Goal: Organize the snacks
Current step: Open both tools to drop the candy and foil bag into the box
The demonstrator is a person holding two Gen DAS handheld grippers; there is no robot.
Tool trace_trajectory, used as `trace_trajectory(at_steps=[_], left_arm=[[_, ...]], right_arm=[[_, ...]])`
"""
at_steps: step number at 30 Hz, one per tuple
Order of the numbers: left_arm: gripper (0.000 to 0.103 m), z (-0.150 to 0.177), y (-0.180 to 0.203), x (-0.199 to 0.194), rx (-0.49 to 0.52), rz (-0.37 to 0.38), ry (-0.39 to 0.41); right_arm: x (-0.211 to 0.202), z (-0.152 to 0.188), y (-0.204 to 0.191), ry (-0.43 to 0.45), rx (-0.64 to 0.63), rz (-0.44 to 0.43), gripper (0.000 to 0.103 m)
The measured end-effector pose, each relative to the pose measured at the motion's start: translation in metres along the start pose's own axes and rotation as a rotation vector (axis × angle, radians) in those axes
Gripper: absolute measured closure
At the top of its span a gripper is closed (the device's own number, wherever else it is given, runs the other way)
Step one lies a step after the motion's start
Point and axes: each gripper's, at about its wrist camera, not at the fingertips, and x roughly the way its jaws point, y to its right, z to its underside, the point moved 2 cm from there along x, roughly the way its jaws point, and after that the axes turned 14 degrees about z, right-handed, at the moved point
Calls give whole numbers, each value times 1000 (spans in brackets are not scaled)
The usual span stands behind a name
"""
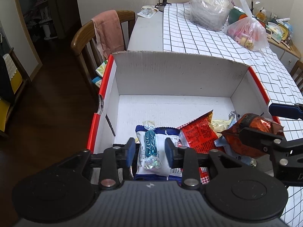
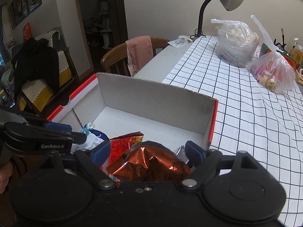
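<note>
The cardboard box (image 1: 174,75) is the landmark: open-topped, white inside with red outer edges, it sits on the desk (image 1: 147,32) at the near end of a grid-patterned cloth (image 1: 198,37). All the snacks in view lie inside it, crowded against its near wall; the floor toward its far wall is bare.

The left tool (image 1: 150,149) hangs over the box's near-left part, its blue pads parted to a narrow gap. Between them lies a teal twist-wrapped candy (image 1: 151,145), its long axis running from the box's near wall toward its far wall, one twisted end pointing each way. The pads stand just beside the candy and do not press on it. The candy rests on a white-and-blue packet (image 1: 161,160) that lies flat, its length along the same near-to-far line.

To the right of that packet in the box is a red packet (image 1: 198,132), tilted, its top corner raised and pointing toward the box's far-right corner.

The right tool (image 2: 147,156) is over the box's near-right part, its jaws spread wide. A crumpled copper-red foil bag (image 2: 149,164) sits between them with a gap at each pad, its long axis crosswise, from pad to pad. A silver wrapper (image 2: 180,151) shows at the bag's right side.
</note>
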Motion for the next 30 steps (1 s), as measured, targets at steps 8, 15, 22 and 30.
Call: trace_trajectory(at_steps=[8, 15, 22, 30], left_arm=[[33, 0, 9, -25, 9, 37, 66], [29, 0, 22, -47, 25, 72, 111], [23, 6, 38, -71, 70, 102, 163], [12, 10, 48, -94, 59, 147, 205]], right_arm=[[-25, -3, 11, 42, 46, -19, 10], [-46, -2, 24, 71, 104, -40, 6], [-68, 1, 36, 107, 155, -49, 0], [-88, 10, 48, 136, 189, -40, 0]])
